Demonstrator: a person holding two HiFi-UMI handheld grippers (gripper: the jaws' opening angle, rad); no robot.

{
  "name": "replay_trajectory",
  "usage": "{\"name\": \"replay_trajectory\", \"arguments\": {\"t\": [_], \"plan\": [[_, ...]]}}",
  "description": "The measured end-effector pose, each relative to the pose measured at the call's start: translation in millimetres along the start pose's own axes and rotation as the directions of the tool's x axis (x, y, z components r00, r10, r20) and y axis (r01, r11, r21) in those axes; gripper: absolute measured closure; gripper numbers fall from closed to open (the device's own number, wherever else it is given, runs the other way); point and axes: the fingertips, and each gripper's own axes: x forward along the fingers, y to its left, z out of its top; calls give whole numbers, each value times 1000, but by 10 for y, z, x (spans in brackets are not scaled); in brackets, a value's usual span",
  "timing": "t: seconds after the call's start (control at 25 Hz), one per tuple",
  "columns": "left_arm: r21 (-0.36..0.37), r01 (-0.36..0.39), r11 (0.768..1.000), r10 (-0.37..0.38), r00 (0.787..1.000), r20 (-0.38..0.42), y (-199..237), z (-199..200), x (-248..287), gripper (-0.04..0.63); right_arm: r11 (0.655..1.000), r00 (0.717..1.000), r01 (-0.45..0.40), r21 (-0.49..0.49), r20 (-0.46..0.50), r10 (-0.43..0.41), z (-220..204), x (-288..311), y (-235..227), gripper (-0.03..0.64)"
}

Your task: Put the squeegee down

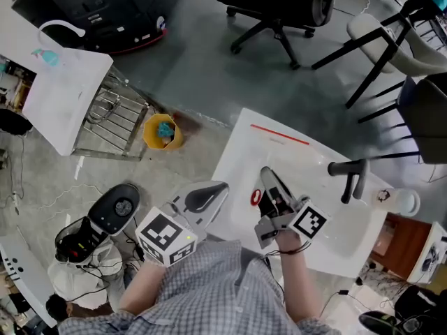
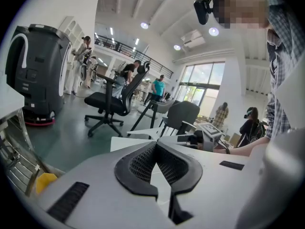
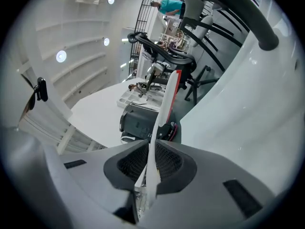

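The squeegee is a thin, flat white piece with a red edge (image 1: 279, 135). It lies nearly flat just over the white table (image 1: 328, 239) in the head view. In the right gripper view it shows edge-on as a white strip (image 3: 162, 109) running out from between the jaws. My right gripper (image 1: 266, 176) (image 3: 151, 149) is shut on its near end and is rolled onto its side, with the tabletop close beside it. My left gripper (image 1: 218, 188) (image 2: 155, 147) is held off the table's left edge above the floor. Its pads meet at the tips with nothing between them.
A black bent stand (image 1: 351, 176) rises from the table's right part, with a white cup (image 1: 406, 202) beyond it. On the floor to the left are a yellow bucket (image 1: 162, 132), a wire rack (image 1: 112, 121), a white board (image 1: 63, 93) and a black device (image 1: 105, 218). Office chairs (image 1: 279, 5) stand farther off.
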Motion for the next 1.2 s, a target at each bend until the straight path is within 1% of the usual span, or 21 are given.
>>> {"name": "replay_trajectory", "arguments": {"t": [0.28,0.4,0.48,0.68,0.84,0.96,1.2], "plan": [[-22,13,1000,-13,1000,-18,127,-56,9,591,994,999,34,100,5,-34,-102,256,-229,578],[-30,15,999,-16,1000,-26,198,-103,-11,591,988,1000,24,150,8,-25,-155,403,-281,578],[-33,16,999,-18,999,-32,221,-133,-10,591,987,1000,26,160,11,-28,-175,481,-314,578],[-38,26,999,-28,999,-37,243,-148,-13,591,980,997,59,189,38,-67,-170,574,-452,578],[-42,18,999,-20,999,-42,283,-174,-57,591,971,993,96,217,47,-109,-181,612,-590,578],[-53,16,998,-19,999,-44,301,-210,-48,591,965,992,100,240,51,-116,-187,644,-651,578],[-49,35,998,-37,998,-44,278,-228,8,591,955,980,194,223,10,-201,-299,636,-794,578]]}}
